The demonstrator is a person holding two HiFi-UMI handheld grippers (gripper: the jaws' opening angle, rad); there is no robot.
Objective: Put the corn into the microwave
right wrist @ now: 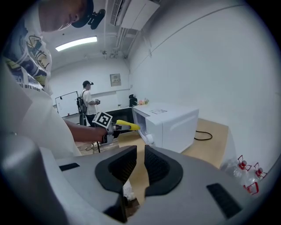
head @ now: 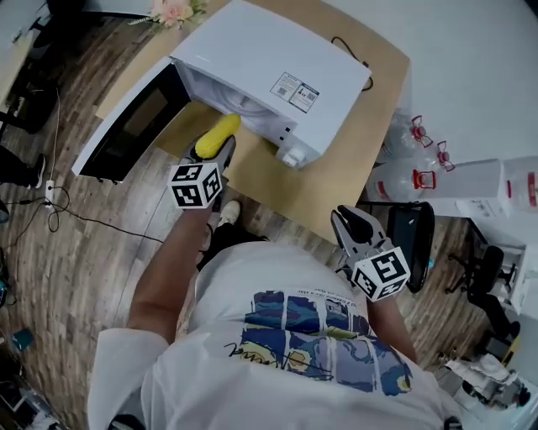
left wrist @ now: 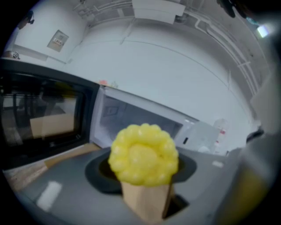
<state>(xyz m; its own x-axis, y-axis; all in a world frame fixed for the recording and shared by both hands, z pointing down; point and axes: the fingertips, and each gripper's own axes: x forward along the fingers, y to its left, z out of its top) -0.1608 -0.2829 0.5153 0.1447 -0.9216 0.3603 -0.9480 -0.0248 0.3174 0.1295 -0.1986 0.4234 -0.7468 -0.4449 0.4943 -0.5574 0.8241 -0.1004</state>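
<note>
A yellow corn cob (head: 217,134) is held lengthwise in my left gripper (head: 212,149), which is shut on it just in front of the white microwave (head: 269,59). The microwave's door (head: 126,126) hangs open to the left. In the left gripper view the corn's round end (left wrist: 143,154) fills the space between the jaws, with the microwave cavity (left wrist: 131,116) right behind it. My right gripper (head: 351,225) stays back near my body, its jaws a narrow gap apart and empty. The right gripper view shows the corn (right wrist: 127,125) beside the microwave (right wrist: 169,123) and my right gripper (right wrist: 139,162).
The microwave stands on a wooden table (head: 336,168) with a black cable at its back. Clear water bottles (head: 420,159) and a dark chair (head: 412,235) are on the right. A person (right wrist: 88,103) stands far off in the room. Pink flowers (head: 172,10) sit at the table's far corner.
</note>
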